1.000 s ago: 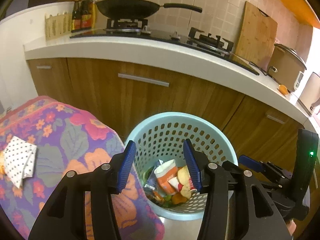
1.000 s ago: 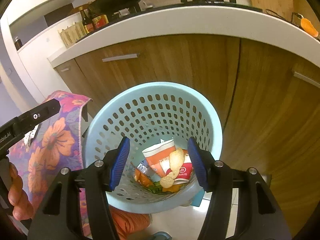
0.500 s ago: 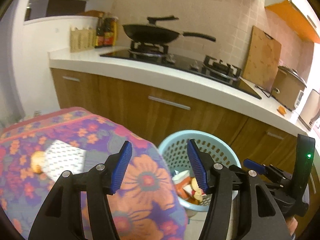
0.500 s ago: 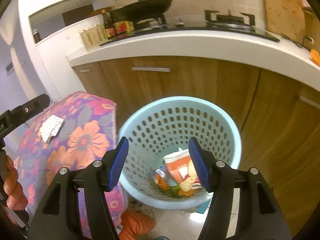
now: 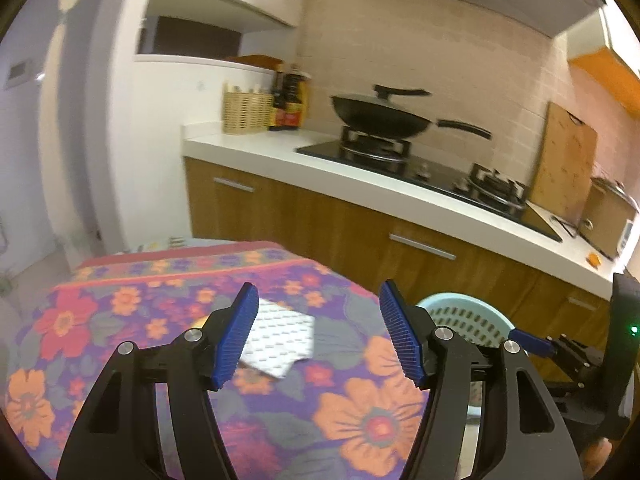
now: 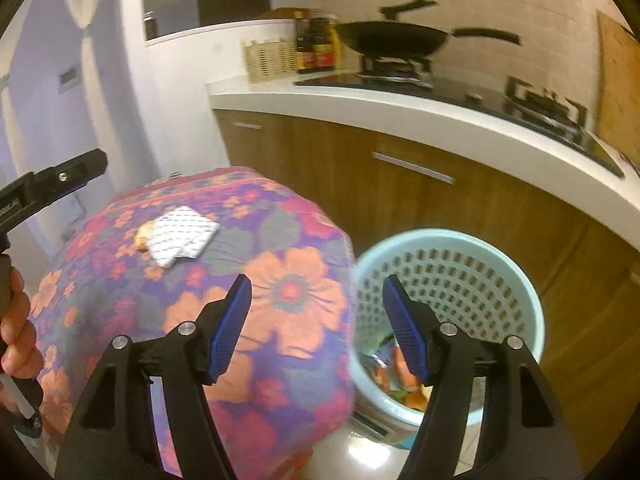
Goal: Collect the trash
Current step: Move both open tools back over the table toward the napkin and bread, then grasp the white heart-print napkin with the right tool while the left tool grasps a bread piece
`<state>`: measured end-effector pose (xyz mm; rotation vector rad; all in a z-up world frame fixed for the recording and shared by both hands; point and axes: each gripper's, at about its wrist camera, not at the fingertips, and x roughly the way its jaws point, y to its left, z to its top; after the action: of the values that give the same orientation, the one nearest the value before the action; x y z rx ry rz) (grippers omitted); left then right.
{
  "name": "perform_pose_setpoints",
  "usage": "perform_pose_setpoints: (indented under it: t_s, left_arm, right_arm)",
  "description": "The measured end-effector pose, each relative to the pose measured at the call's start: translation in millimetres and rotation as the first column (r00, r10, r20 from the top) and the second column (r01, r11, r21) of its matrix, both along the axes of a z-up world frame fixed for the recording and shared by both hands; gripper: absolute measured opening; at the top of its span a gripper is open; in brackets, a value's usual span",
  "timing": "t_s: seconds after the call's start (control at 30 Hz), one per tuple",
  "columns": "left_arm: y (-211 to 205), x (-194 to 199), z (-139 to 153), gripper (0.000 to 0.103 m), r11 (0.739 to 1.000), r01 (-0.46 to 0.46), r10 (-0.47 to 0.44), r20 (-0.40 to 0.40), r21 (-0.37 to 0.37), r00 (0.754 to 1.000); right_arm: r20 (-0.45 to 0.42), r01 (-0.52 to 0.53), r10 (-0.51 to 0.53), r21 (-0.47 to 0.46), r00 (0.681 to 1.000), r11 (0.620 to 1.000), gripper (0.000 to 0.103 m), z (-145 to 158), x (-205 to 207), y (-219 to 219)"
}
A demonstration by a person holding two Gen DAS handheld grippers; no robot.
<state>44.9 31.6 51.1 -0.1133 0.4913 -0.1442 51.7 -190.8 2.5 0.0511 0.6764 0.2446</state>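
- The left tongs (image 5: 318, 334) were held above the tabletop covered with a purple floral cloth (image 5: 120, 320); their blue-padded jaws had just been opening and stood wide, with nothing between them.
- A white, dotted, folded paper napkin (image 5: 280, 338) was seen lying on the cloth, with a small yellowish scrap (image 6: 143, 236) touching its far left edge.
- The right tongs (image 6: 316, 324) were likewise parted wide and empty, their jaws having just been opening, over the cloth's right edge.
- A pale blue perforated plastic basket (image 6: 452, 276) stood on the floor just beside the tabletop, on its right, with mixed orange and green trash (image 6: 404, 380) lying inside.
- A hand (image 6: 16, 332) gripping the left tool was visible left of the tabletop.
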Motion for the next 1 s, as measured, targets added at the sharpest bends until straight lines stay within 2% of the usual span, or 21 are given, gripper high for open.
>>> perform_pose_setpoints:
  t_s: [0.13,0.37,0.53,0.67,0.77,1.0]
  left_arm:
    - [32.8,-4.5,-2.3,0.061,0.999,-0.048,0.048,-0.002,-0.005,0.999]
    - [90.1,-10.4,-22.0,0.061,0.992,-0.118,0.116,-0.05,-0.039,0.992]
    - [133.2,6.3,-49.3,0.061,0.985,-0.132,0.113,-0.164,-0.114,0.98]
    - [140.2,33.5,-63.5,0.061,0.984,-0.123,0.092,-0.228,-0.126,0.969]
    - [140.7,59.4,-71.8,0.061,0.979,-0.087,0.034,-0.271,-0.183,0.962]
    - [133.7,109.6,-104.5,0.056,0.981,-0.06,-0.012,-0.365,-0.185,0.931]
  right_arm:
    - [0.021,-0.061,0.061,-0.015,0.998,0.998,0.066,5.5,0.4,36.8]
    - [0.014,-0.155,0.155,0.036,0.988,0.987,0.066,0.8,10.2,79.9]
    - [-0.028,-0.204,0.206,0.053,0.978,0.977,0.066,-9.3,25.9,106.8]
    - [-0.071,-0.232,0.236,0.065,0.969,0.971,0.066,-18.4,46.2,129.6]
    - [-0.089,-0.233,0.237,0.054,0.967,0.971,0.066,-23.2,66.0,144.5]
    - [-0.141,-0.248,0.255,0.062,0.957,0.967,0.066,-34.6,113.3,160.4]
